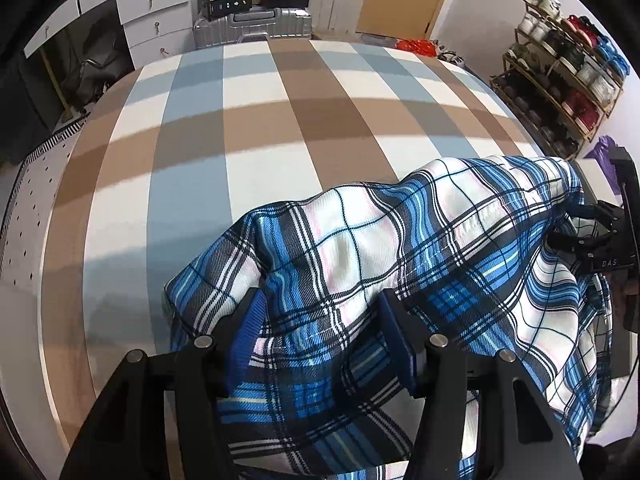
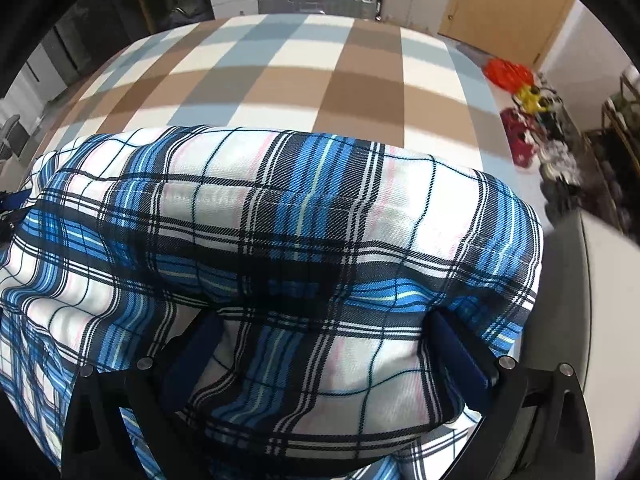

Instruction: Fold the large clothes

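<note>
Where plaid shirt ends, bare checked bed to far edge.

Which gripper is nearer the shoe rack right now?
Right. In the left wrist view the right gripper sits at the plaid shirt's far right end, just below the shoe rack. The left gripper is at the shirt's opposite end, farther away.

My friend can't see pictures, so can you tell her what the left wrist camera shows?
A blue, white and black plaid garment lies bunched on a bed with a tan, blue and white checked cover, and the left gripper has a fold of the cloth between its blue pads. The right gripper shows at the right edge, and a shoe rack stands behind.
</note>
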Motion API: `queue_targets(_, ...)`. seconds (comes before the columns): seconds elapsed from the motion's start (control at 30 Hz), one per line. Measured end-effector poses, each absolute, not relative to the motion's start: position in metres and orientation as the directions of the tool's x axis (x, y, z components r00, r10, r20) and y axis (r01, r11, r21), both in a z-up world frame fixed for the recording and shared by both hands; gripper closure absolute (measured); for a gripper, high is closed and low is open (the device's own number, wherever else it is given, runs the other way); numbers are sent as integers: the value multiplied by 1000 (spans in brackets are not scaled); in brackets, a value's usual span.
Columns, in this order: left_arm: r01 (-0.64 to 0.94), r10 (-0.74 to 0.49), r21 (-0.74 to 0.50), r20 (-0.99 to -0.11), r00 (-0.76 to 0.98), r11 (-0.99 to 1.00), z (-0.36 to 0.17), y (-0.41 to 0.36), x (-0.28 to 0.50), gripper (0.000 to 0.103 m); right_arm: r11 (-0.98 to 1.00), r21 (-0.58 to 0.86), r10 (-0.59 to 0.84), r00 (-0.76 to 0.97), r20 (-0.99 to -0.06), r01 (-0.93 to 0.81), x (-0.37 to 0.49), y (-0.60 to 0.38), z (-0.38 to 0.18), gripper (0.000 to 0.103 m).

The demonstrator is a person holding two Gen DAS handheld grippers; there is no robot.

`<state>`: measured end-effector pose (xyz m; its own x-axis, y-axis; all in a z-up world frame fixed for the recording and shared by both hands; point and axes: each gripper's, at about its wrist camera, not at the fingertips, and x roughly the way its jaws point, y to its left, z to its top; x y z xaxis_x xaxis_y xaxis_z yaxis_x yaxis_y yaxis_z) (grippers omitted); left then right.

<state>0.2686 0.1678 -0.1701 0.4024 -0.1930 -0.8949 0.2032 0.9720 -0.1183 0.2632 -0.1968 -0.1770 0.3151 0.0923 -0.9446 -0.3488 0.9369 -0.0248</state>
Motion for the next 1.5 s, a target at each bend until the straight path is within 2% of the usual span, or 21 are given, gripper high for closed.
queue_targets(0.2, 174, -214, -156, -892, 398, 972, -167, 178, 297, 50, 926, -28, 117, 356, -927, -378, 307, -192, -177, 0)
queue_targets(0.3, 110, -217, -189, -894, 391, 976, -151, 185, 293, 50, 930, -18, 130, 372, -919, -368, 298, -195, -167, 0)
queue_targets(0.47, 156, -270, -222, -846, 460, 962, -101, 175, 256, 50, 921, 147, 296, 403, -866, -360, 266, -214, -142, 0)
queue_targets(0.53, 186, -290, -227, -836, 466, 956, -89, 163, 244, 50, 914, 165, 318, 402, -859, -371, 250, -209, -138, 0)
queue_targets(0.67, 275, -264, -156, -869, 418, 949, -103, 134, 236, 50, 914, 52, 220, 384, -897, -402, 234, -188, -155, 0)
queue_targets(0.77, 249, -152, -69, -930, 334, 966, -143, 136, 247, 50, 930, -22, 105, 323, -941, -366, 231, -187, -179, 0)
queue_targets(0.87, 202, -151, -92, -941, 302, 975, -163, 150, 248, 50, 953, 79, 175, 317, -932, -294, 226, -206, -171, 0)
queue_targets(1.1, 187, -130, -69, -934, 334, 980, -153, 156, 236, 50, 884, 351, 442, 302, -845, -311, 201, -218, -140, 0)
queue_targets(1.23, 145, -150, -105, -925, 349, 984, -140, 164, 231, 50, 839, 400, 494, 211, -843, -369, 193, -185, -148, 0)
queue_targets(1.33, 141, -157, -113, -922, 354, 983, -134, 162, 228, 50, 849, 296, 427, 239, -872, -437, 188, -152, -143, 0)
queue_targets(1.43, 150, -155, -107, -920, 359, 983, -130, 164, 225, 50, 829, 51, 281, 336, -899, -557, 173, -119, -137, 0)
queue_targets(1.5, 154, -154, -104, -919, 362, 983, -130, 166, 225, 50, 795, -60, 224, 384, -896, -603, 171, -105, -137, 0)
